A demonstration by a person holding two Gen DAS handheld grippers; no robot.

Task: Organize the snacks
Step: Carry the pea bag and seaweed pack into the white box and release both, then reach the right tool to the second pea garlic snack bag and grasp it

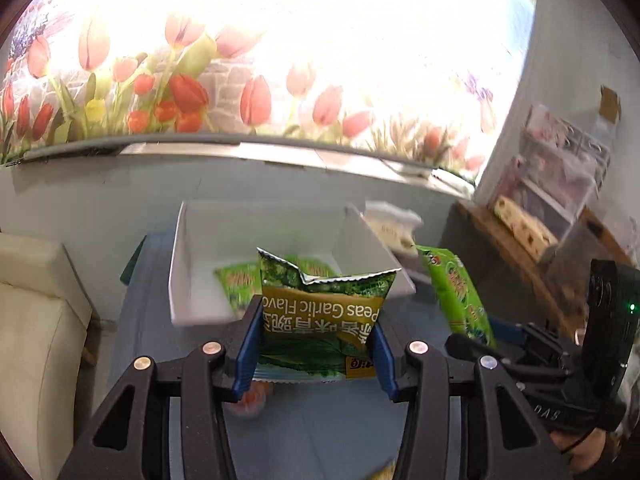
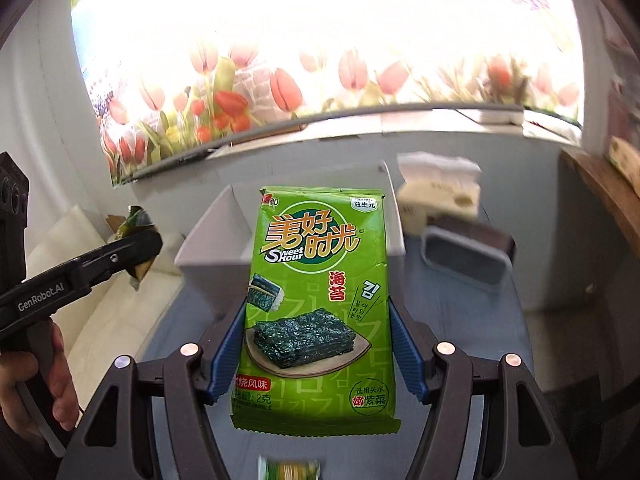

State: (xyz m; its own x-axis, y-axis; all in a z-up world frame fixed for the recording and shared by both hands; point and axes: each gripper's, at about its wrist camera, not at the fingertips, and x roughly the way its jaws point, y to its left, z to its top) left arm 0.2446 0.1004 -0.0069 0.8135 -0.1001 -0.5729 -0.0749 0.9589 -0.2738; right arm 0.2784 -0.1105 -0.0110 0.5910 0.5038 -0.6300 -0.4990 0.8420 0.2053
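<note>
My left gripper [image 1: 317, 318] is shut on a green and yellow pea snack packet [image 1: 320, 300], held upside down above the blue table. Behind it stands a white box [image 1: 200, 240] with a green seaweed packet [image 1: 236, 280] lying inside. My right gripper [image 2: 318, 320] is shut on another green seaweed packet [image 2: 320, 280], held upright in front of the white box [image 2: 216, 248]. The left wrist view shows that seaweed packet [image 1: 460, 292] at the right. The right wrist view shows the left gripper [image 2: 136, 248] with the pea packet [image 2: 138, 216] at the left.
A tissue pack [image 2: 440, 192] and a grey lidded container [image 2: 464, 260] sit right of the box. One more snack packet [image 2: 288, 468] lies at the near edge. A cream sofa [image 1: 32, 300] is at the left and a wooden shelf [image 1: 520, 248] at the right.
</note>
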